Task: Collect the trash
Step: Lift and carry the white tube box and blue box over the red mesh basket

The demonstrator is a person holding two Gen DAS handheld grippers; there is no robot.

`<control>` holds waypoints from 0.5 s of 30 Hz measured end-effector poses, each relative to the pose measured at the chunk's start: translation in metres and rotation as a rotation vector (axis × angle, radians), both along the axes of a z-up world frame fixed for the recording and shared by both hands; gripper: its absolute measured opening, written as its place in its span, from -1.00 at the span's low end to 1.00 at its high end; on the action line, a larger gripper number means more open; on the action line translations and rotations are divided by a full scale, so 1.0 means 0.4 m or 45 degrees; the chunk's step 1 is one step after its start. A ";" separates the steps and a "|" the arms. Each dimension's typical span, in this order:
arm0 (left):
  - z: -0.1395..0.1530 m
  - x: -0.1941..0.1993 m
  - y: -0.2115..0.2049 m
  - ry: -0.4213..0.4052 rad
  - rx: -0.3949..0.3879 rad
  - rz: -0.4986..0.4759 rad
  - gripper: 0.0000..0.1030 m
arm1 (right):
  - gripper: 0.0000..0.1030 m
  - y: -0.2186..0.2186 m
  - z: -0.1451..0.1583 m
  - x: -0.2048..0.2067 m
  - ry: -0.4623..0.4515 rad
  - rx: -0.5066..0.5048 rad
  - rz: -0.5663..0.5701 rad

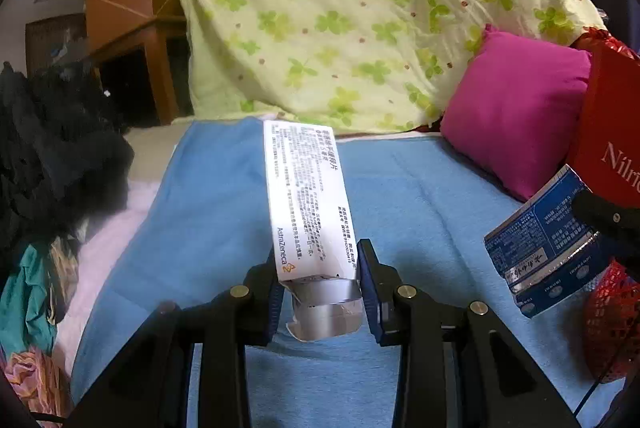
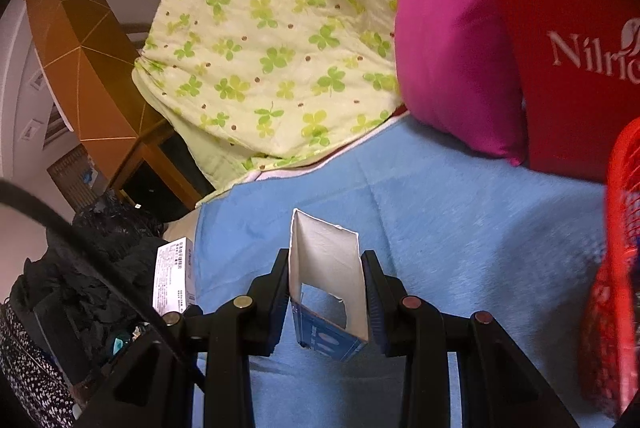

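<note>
Cartons (image 1: 308,196) clamped between both jaws

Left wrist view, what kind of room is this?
Most likely a bedroom: a blue blanket spread like a bed cover, a clover-print quilt heaped behind it, a magenta pillow and a clothes pile alongside.

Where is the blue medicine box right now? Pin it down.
The blue medicine box is clamped in the right gripper above the blue blanket; the left wrist view shows it at right, below the red bag.
</note>
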State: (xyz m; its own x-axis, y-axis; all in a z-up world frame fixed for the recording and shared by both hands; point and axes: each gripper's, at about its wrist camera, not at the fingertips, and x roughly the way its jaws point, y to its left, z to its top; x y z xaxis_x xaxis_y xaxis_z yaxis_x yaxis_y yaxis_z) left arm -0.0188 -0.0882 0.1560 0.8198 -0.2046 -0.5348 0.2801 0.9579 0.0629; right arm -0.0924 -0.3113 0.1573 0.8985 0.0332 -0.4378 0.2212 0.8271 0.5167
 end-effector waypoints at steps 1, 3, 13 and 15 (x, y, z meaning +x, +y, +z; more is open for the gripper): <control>0.006 -0.006 -0.004 -0.008 0.001 -0.004 -0.30 | -0.28 0.000 0.004 -0.011 -0.007 -0.010 -0.002; 0.018 -0.019 -0.012 -0.020 0.003 -0.014 -0.30 | -0.28 0.002 0.014 -0.038 -0.026 -0.040 -0.011; 0.059 -0.089 -0.066 -0.071 0.007 -0.082 -0.30 | -0.28 0.001 0.058 -0.168 -0.123 -0.181 -0.042; 0.069 -0.104 -0.081 -0.085 0.002 -0.098 -0.30 | -0.29 0.002 0.067 -0.199 -0.153 -0.216 -0.051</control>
State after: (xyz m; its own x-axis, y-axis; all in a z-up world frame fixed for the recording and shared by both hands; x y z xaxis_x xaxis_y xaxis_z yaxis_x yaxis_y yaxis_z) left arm -0.0605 -0.1206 0.1836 0.8356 -0.2675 -0.4798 0.3480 0.9336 0.0855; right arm -0.1720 -0.3107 0.1841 0.9436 -0.0686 -0.3240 0.2010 0.8961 0.3956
